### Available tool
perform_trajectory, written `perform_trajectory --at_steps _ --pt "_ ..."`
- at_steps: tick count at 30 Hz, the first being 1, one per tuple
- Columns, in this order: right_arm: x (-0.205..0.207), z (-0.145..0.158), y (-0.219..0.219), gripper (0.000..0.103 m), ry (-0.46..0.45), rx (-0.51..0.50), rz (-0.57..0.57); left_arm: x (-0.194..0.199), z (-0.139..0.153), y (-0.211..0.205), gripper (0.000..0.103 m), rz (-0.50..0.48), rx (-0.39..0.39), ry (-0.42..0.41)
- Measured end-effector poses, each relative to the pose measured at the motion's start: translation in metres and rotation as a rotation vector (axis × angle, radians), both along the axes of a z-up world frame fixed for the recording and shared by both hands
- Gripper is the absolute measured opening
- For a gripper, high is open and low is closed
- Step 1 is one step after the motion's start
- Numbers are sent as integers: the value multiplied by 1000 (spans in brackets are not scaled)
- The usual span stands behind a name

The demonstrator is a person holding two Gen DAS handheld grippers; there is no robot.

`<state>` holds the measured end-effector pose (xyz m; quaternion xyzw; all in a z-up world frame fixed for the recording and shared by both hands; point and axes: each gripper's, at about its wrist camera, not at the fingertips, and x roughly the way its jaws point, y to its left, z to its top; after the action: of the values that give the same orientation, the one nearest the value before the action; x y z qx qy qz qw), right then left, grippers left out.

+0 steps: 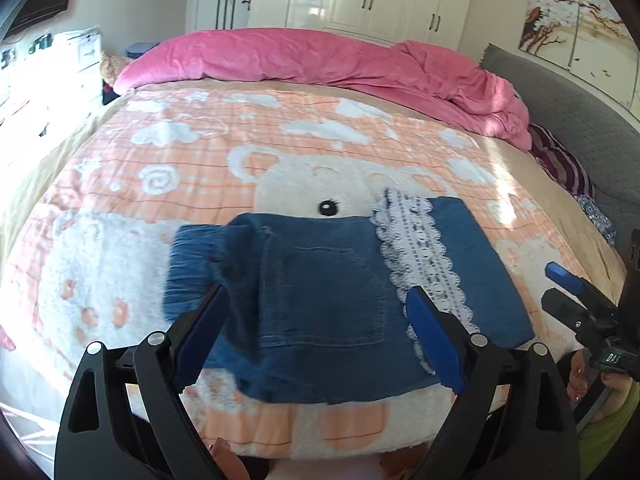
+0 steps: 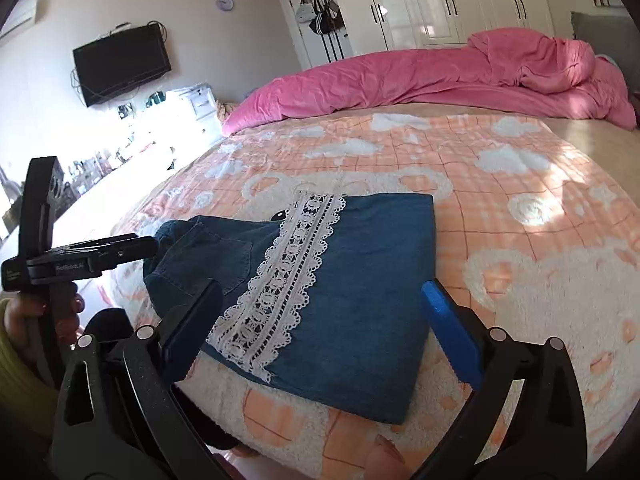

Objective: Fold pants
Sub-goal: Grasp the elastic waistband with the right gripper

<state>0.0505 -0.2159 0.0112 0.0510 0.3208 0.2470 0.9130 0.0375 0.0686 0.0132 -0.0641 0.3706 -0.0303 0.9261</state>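
Faintly, "DAS" on right gripper (image 1: 560,280) housing beside folded denim pants (image 1: 320,292)

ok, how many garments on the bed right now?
1: folded denim pants with a white lace strip, lying on the peach bear blanket near its front edge, between both open grippers. More could be hidden under the pink duvet.

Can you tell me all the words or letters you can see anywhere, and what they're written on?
"DAS": on the right gripper, seen from the left wrist camera; it may be cut off.
Small white label on the left gripper, seen from the right wrist camera: too blurred to read.
Wall clock: numbers too small to read.
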Motion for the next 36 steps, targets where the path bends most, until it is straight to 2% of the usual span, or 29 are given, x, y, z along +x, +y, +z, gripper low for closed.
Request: perform_trajectory --at_steps 7,10,15,20,28,36 --pt "10 19 38 94 33 -11 53 -14 -7 33 89 73 19 0" --pt "17 27 62 94 41 -36 86 -19 -11 49 89 91 -17 10" --pt "29 37 106 94 35 -135 140 -22 -20 74 89 124 -61 45" --pt "43 41 140 94 55 -167 205 -23 -32 88 89 134 -120 71" --pt "68 34 191 94 125 -226 300 -16 -54 85 89 123 -219 113" --pt "92 24 231 94 160 -305 339 -7 -65 78 89 105 -260 130"
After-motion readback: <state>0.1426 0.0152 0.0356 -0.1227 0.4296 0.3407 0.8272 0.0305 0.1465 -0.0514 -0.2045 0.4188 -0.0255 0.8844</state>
